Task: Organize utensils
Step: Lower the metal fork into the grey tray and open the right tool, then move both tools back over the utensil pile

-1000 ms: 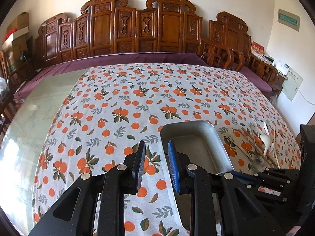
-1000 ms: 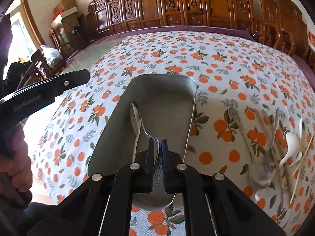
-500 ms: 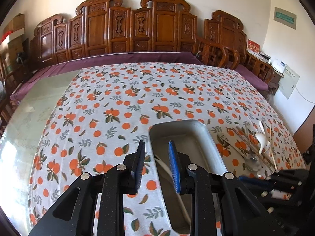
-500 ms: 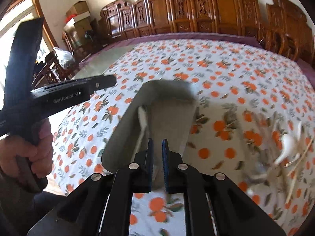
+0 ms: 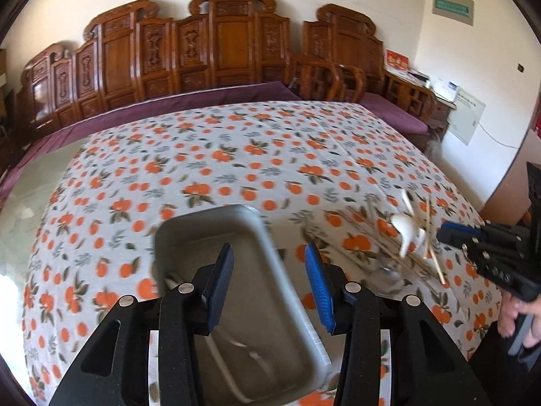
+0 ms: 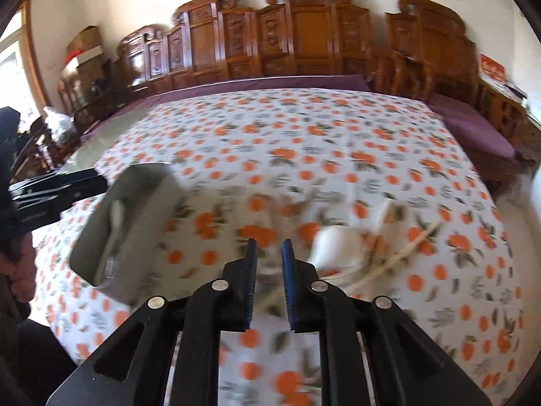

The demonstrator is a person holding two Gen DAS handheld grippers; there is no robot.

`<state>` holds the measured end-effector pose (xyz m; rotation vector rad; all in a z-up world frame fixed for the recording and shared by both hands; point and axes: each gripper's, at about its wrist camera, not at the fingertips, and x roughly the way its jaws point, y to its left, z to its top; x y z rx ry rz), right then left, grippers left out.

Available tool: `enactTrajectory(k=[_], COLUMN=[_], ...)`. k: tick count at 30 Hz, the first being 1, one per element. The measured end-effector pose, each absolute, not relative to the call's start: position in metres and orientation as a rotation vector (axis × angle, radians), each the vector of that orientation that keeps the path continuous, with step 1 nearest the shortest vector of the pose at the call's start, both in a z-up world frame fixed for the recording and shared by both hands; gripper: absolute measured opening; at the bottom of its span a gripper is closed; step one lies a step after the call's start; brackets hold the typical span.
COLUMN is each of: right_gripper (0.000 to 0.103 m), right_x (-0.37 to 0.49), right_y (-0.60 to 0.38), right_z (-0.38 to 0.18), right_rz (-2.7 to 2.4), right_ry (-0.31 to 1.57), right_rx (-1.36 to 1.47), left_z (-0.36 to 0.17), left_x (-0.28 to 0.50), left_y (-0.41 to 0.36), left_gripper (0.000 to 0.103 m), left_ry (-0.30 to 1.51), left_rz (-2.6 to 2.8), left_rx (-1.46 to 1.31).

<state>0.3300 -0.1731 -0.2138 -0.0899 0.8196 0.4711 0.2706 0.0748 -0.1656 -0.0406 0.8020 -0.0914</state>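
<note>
While both views are motion-blurred, the poses read clearly enough: left gripper (image 5: 268, 284) hangs over the metal tray (image 5: 209, 223), jaws spread wide, nothing between them, pointing along the tray's length toward the far side of the table; right gripper (image 6: 269, 282) is level and low over the orange-print tablecloth (image 6: 304, 135), jaws parted with a narrow gap, empty, fingertips just short of the loose utensil pile (image 6: 358, 247); white spoon (image 6: 329, 243) sits just right of its right fingertip, pale chopsticks (image 6: 399, 257) fan out further right, all smeared by blur; whether the tips touch any of them, cannot tell. Left wrist view only: right gripper from the side at the frame's right edge, blue-tipped fingers (image 5: 454, 231) aimed at the pile, person's hand (image 5: 517, 318) wrapped on its handle below; white spoon (image 5: 407, 233) and chopsticks (image 5: 431, 237) lie crossed on the cloth right of the tray, apart from it; pale handle (image 5: 219, 355) lies along the tray floor near the left wall. Right wrist view only: tray (image 6: 135, 176) off to the left with a white spoon (image 6: 113, 220) lying lengthwise inside; left gripper's black body (image 6: 57, 189) pokes in at the left edge next to the tray's far corner. Carved wooden chairs (image 5: 216, 47) line the far side of the table.
</note>
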Motion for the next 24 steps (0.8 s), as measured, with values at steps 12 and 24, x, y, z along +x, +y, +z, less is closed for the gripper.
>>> enactTrajectory(k=[12,24], right_gripper=[0.035,0.03], right_x=[0.374,0.401], right_y=[-0.215,-0.222], right_z=[-0.244,-0.278], right_rz=[0.406,0.378], right_ry=[0.843,0.933], right_rx=[-0.105,-0.048], left_z=[-0.185,-0.196], left_x=[0.285,0.29], left_y=[0.012,-0.021], left_gripper=[0.042,0.042], left_ry=[0.836,0.862], left_rz=[-0.155,-0.194], left_rx=[-0.022,0.014])
